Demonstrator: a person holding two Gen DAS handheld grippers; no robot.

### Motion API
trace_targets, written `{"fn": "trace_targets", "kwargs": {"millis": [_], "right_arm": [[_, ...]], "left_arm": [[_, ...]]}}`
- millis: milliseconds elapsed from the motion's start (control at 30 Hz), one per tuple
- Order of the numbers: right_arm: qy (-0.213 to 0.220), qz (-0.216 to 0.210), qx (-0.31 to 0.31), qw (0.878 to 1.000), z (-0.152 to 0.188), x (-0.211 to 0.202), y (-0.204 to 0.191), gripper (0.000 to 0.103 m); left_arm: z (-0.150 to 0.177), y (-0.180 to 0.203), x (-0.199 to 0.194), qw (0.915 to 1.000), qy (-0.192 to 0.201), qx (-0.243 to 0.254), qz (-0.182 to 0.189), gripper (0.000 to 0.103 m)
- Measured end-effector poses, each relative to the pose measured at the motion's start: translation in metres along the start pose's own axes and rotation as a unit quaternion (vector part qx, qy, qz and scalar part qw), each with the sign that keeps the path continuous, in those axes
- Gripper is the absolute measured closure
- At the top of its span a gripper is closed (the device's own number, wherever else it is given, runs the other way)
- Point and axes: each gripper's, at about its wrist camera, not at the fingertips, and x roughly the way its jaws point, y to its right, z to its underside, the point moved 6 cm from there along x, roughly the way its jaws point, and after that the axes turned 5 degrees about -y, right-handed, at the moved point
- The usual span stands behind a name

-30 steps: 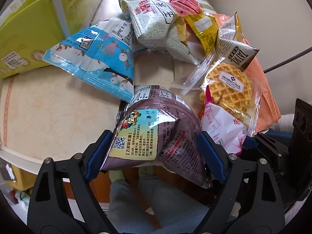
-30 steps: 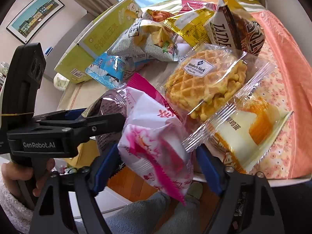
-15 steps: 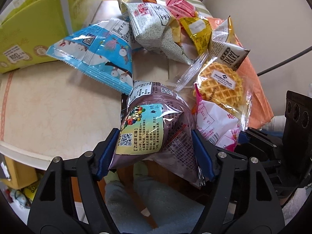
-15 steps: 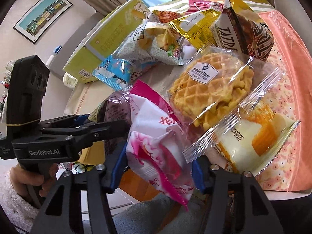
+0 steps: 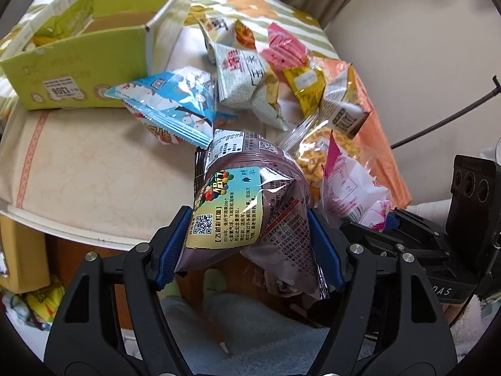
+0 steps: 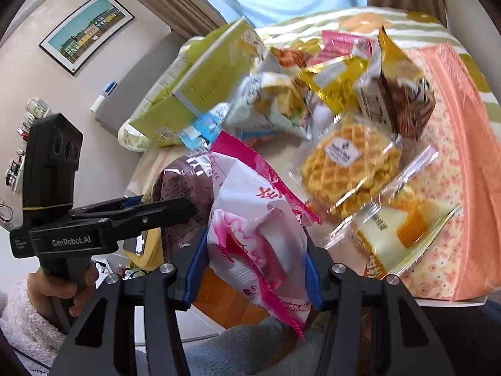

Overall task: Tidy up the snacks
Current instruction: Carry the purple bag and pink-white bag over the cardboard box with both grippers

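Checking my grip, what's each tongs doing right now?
Left tongs: shut on the purple snack bag.
Right tongs: closing on the pink-and-white packet.

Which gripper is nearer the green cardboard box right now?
Left. The left gripper, shut on the purple snack bag, sits on the box's side of the table. The right gripper, closing on the pink-and-white packet, is beyond it, farther from the green box.

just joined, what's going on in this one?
A person is sorting a pile of snacks on a table, one hand-held gripper in each hand. The left hand-held gripper is clamped on a purple snack bag. The right hand-held gripper is closing on a pink and white snack packet that sits between its pads. Both bags hang at the table's near edge. An open green box sits at the back.
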Motion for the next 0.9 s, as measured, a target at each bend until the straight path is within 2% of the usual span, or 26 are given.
{"fn": "trace_targets", "kwargs": {"millis": [233, 367, 500, 667, 900], "right_arm": [[0.036, 0.004, -0.025, 0.999, -0.014, -0.028, -0.016, 0.054], [0.067, 0.014, -0.034, 0.997, -0.022, -0.052, -0.020, 0.054], [0.093, 0.020, -0.040, 0.995, -0.033, -0.072, -0.021, 0.054], [0.110, 0.026, -0.068, 0.991, -0.056, -0.086, -0.032, 0.054], [0.120, 0.030, -0.097, 0.988, -0.099, -0.078, -0.059, 0.054]], "left_arm": [[-0.009, 0.022, -0.026, 0.9988, 0.045, 0.017, 0.011, 0.033], [-0.021, 0.036, -0.040, 0.9964, 0.077, 0.025, 0.026, 0.033], [-0.036, 0.037, -0.061, 0.9937, 0.107, 0.024, 0.024, 0.033], [-0.060, 0.023, -0.091, 0.9888, 0.148, 0.020, 0.011, 0.033], [-0.106, -0.020, -0.125, 0.9826, 0.185, 0.013, 0.000, 0.033]]}}
